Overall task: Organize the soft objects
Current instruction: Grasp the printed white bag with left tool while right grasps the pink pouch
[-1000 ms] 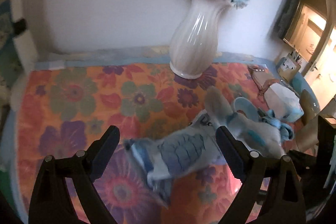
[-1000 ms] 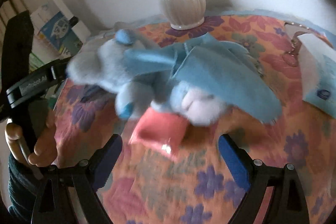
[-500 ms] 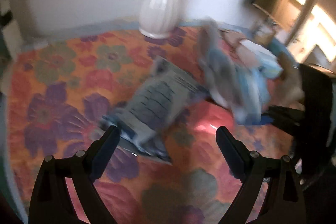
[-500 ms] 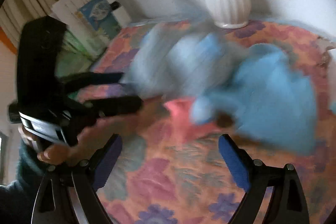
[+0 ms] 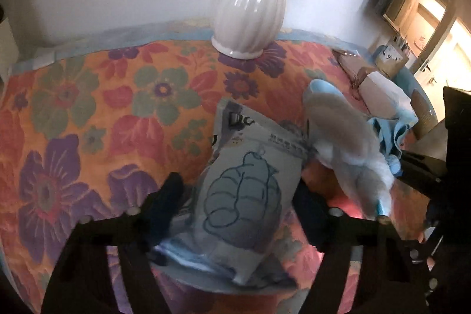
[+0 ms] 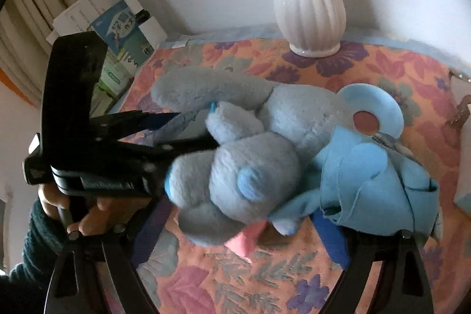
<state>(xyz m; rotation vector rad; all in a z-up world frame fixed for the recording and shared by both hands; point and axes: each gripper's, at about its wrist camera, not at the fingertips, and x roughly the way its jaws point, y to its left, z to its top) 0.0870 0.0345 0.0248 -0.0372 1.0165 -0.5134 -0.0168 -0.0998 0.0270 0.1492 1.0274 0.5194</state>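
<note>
A soft pale-blue pouch (image 5: pixel 250 196) with a drawn outline lies on the flowered tablecloth between the fingers of my left gripper (image 5: pixel 238 196), which stands open around it. A grey-blue plush toy (image 6: pixel 259 149) with light-blue felt clothes (image 6: pixel 376 181) lies in front of my right gripper (image 6: pixel 238 237), whose jaws are spread wide on either side of it. The plush also shows in the left wrist view (image 5: pixel 344 149), right of the pouch. The left gripper shows in the right wrist view (image 6: pixel 164 131), at the plush's left side.
A tall white ribbed vase (image 5: pixel 253 5) with flowers stands at the back of the table by the wall. A tissue box (image 5: pixel 382 90) sits at the right edge. Books and boxes (image 6: pixel 117 31) stand off the table to the left.
Both grippers have moved forward and down onto the objects. The pouch now sits between the left fingers, and the plush has rolled over in front of the right gripper.
</note>
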